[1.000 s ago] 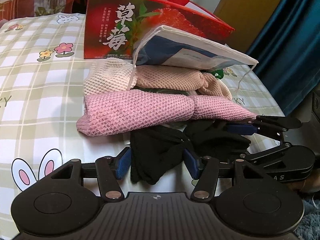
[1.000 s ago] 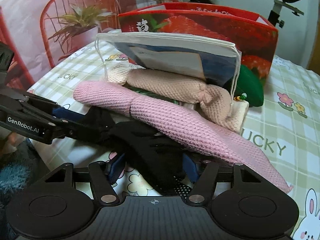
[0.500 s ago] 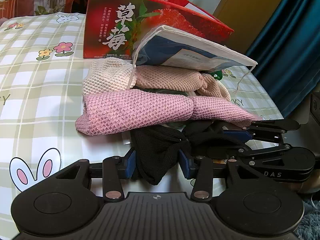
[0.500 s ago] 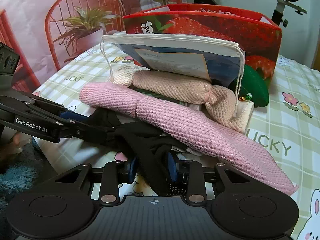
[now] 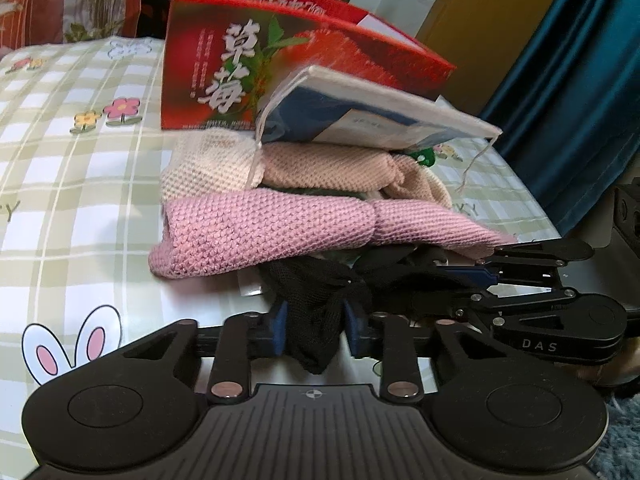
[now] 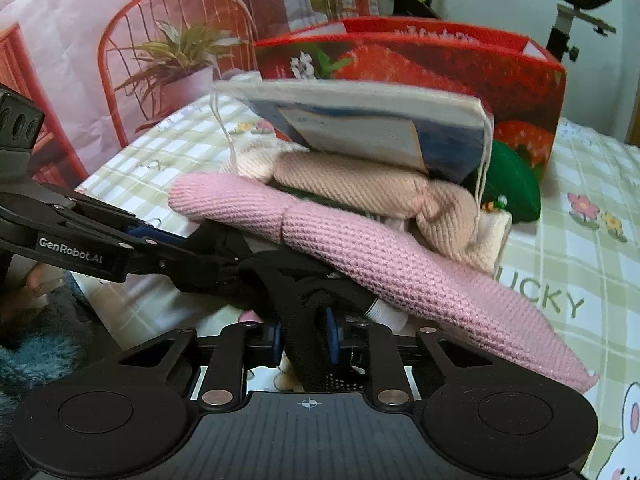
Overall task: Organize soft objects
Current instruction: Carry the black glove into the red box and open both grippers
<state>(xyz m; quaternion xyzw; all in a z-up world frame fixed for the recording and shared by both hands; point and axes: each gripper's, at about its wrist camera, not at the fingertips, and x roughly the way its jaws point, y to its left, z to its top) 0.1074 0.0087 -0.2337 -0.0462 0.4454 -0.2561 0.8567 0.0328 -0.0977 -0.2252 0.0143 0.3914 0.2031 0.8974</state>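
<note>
A black mesh cloth (image 5: 316, 292) lies at the near edge of the bed, partly under a pink knitted piece (image 5: 280, 232). My left gripper (image 5: 315, 328) is closing, and its blue pads (image 5: 280, 330) squeeze one end of the cloth. In the right wrist view my right gripper (image 6: 304, 336) is closing too, pinching the black cloth (image 6: 300, 312) at its other end. The left gripper (image 6: 216, 264) reaches in from the left there, close beside the right one. Behind the pink knitted piece (image 6: 380, 256) are a beige knit roll (image 5: 328, 168) and a cream knit (image 5: 204, 164).
A white drawstring bag (image 5: 360, 120) with blue contents rests tilted on the knit pile. A red strawberry box (image 5: 248, 60) stands behind it, and a green soft thing (image 6: 516, 184) lies beside the box. The checked sheet (image 5: 72, 184) covers the bed. A dark blue curtain (image 5: 568, 100) hangs right.
Both grippers' jaws have narrowed from wide apart onto the black cloth, bunching it between the pads. Neither hand has shifted.
</note>
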